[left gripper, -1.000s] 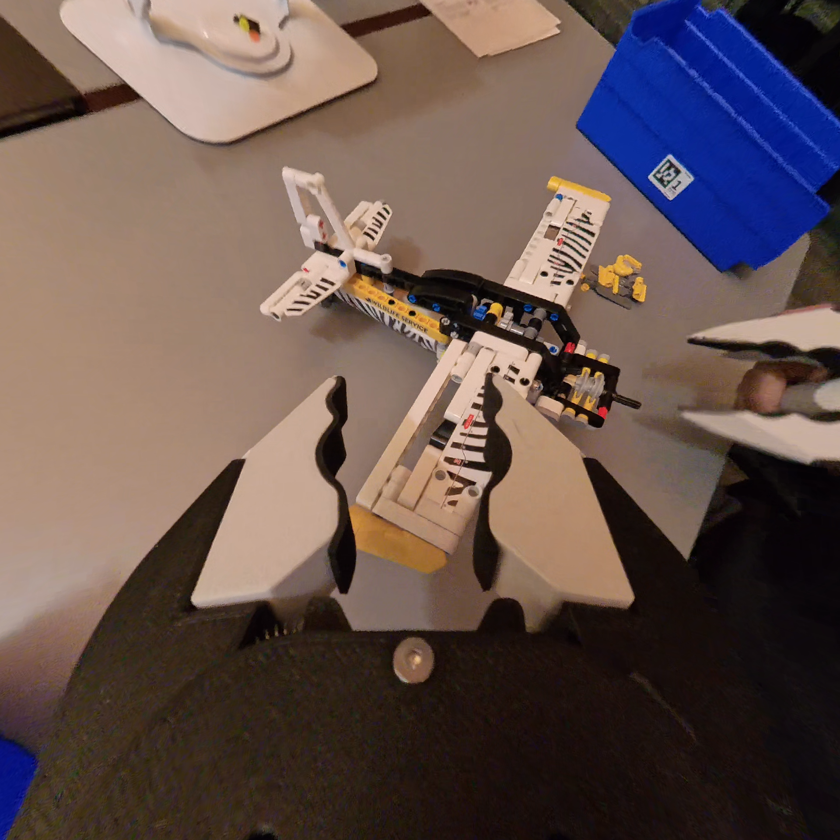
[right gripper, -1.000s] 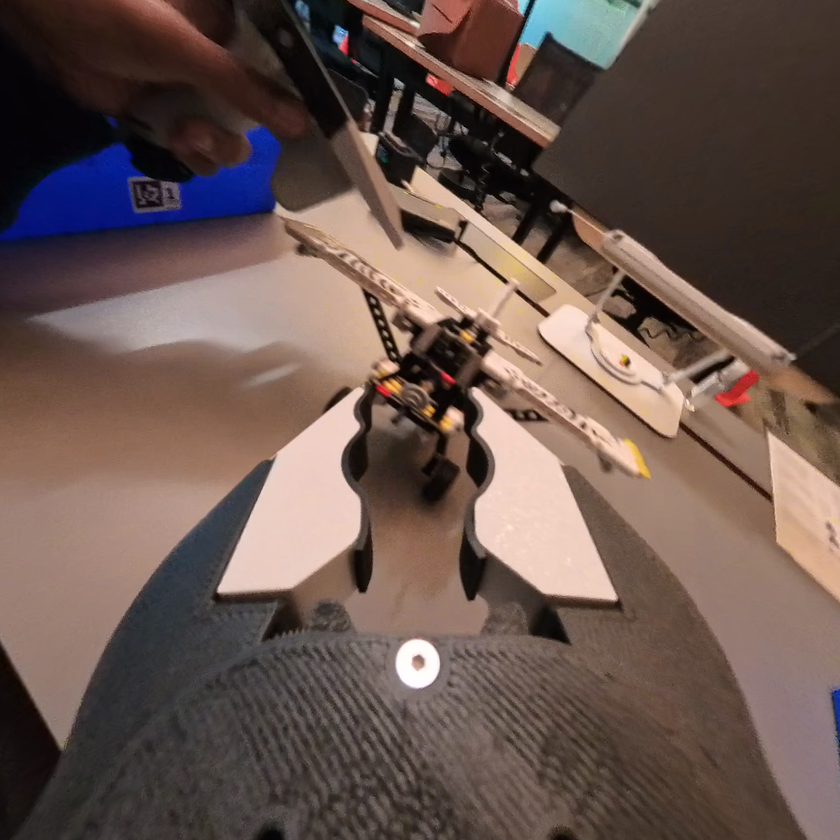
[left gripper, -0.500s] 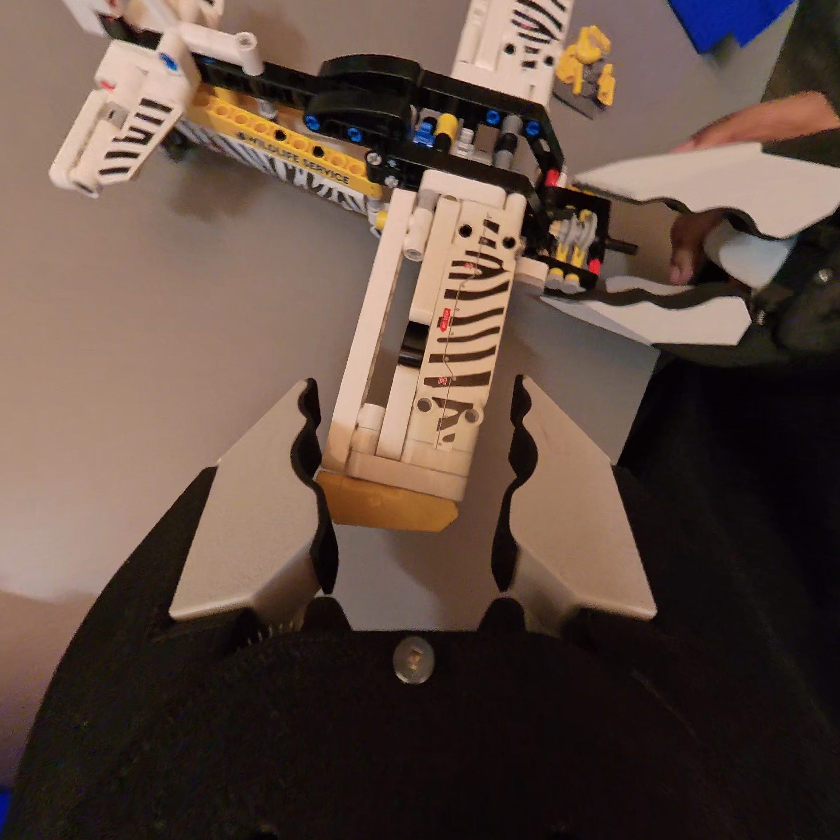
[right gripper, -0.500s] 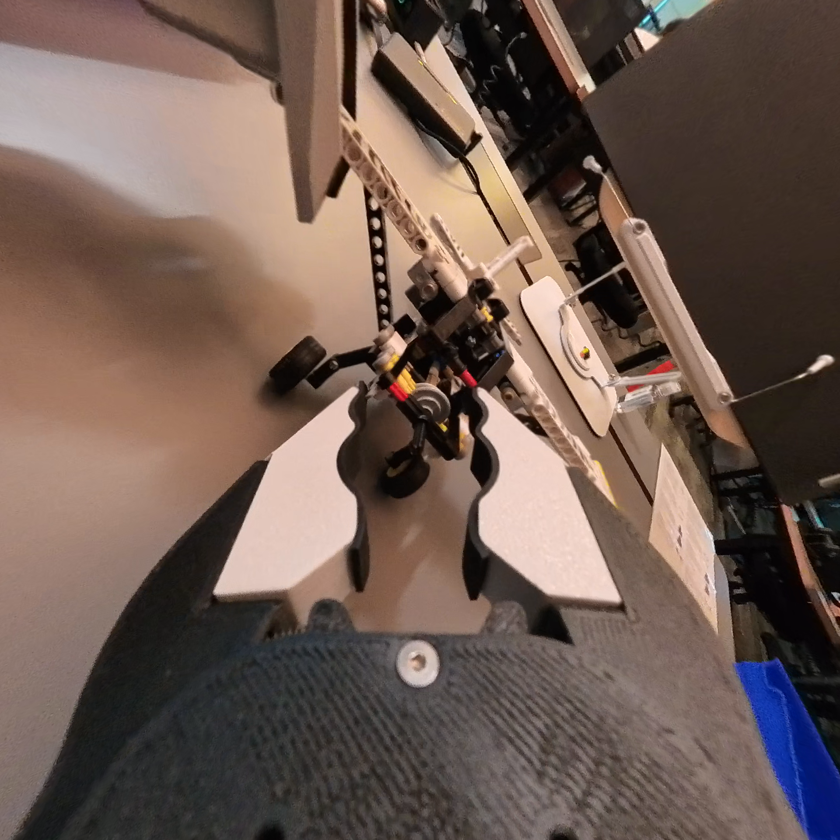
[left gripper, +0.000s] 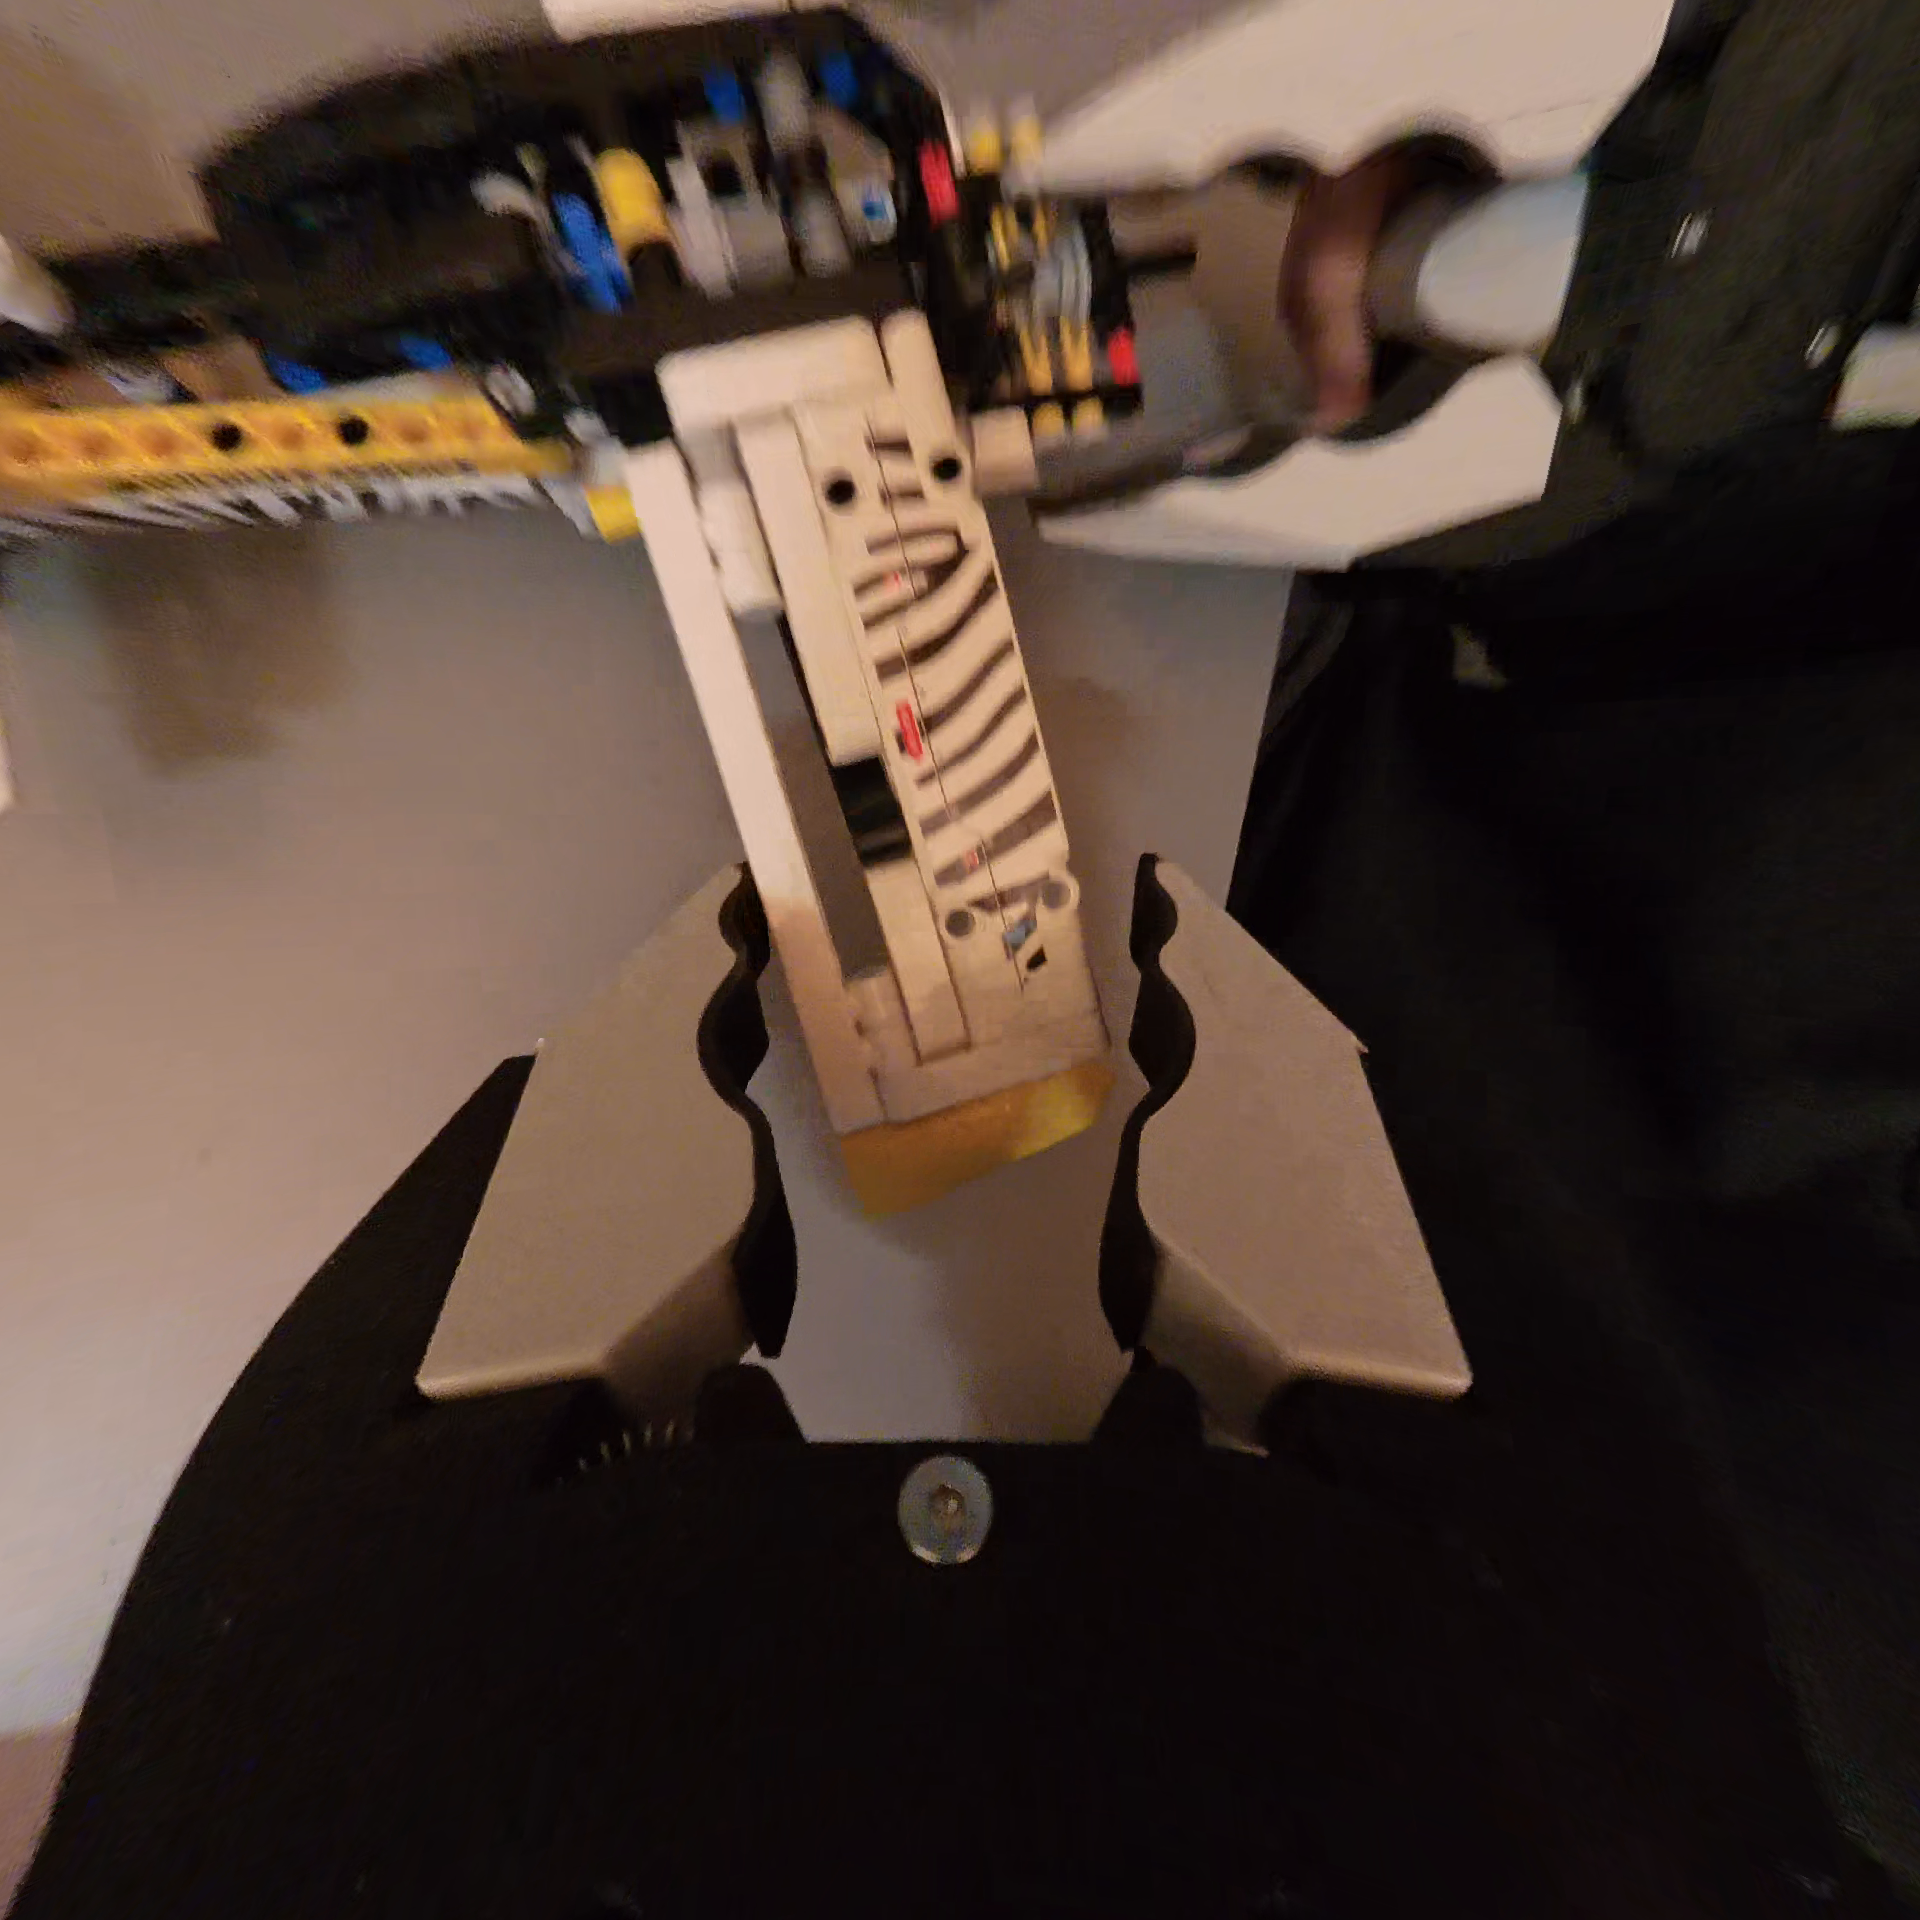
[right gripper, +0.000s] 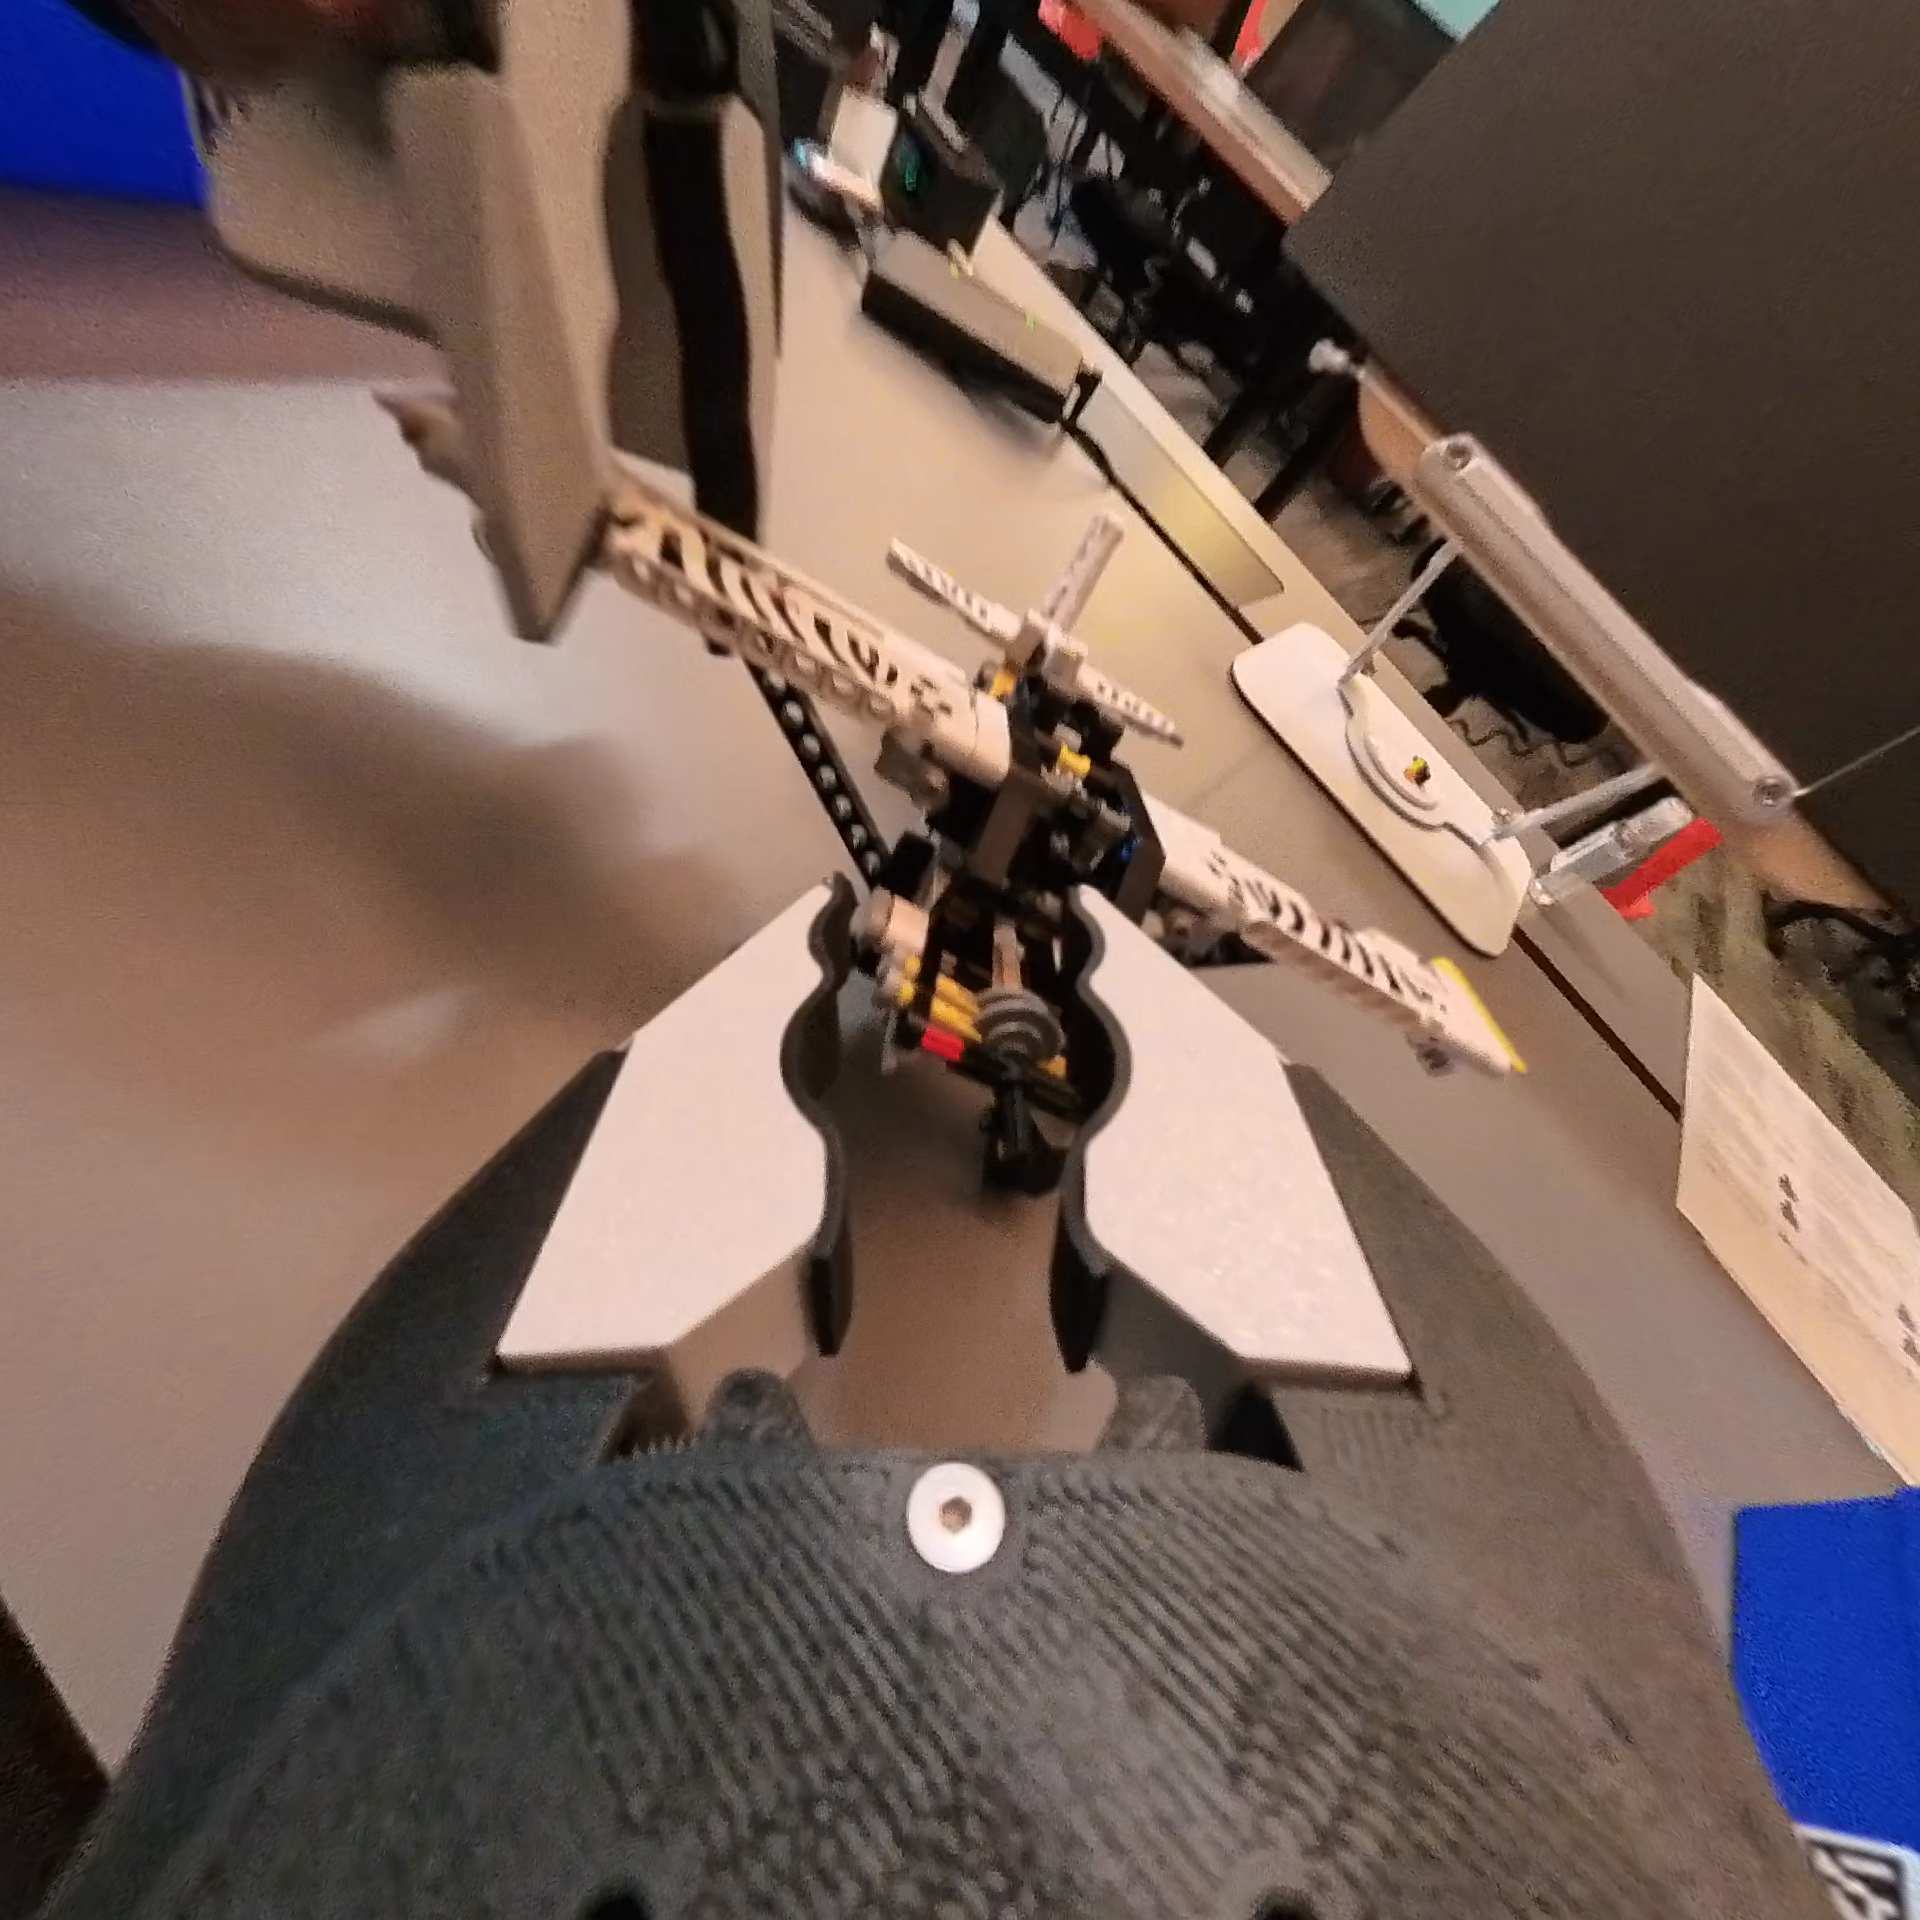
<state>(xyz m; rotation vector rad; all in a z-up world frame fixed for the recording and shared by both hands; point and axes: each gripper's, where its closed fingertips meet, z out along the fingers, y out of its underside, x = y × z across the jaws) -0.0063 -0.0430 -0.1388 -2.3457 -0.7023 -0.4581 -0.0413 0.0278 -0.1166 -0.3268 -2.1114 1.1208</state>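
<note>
**Two tools on a brick-built plane**

Left tool (left gripper: 940, 997) stands wide around the yellow-tipped, zebra-striped wing (left gripper: 935, 790) of a toy plane (right gripper: 1018, 790); its left pad meets the wing's edge, with a gap on the other side. Right tool (right gripper: 961, 971) is narrowed onto the plane's black nose (right gripper: 987, 997), pads against its sides. Beyond, near the grey counter's (right gripper: 260, 935) far edge, sits a white stand base (right gripper: 1382, 769); a blue bin (right gripper: 1829, 1662) lies alongside.
</note>
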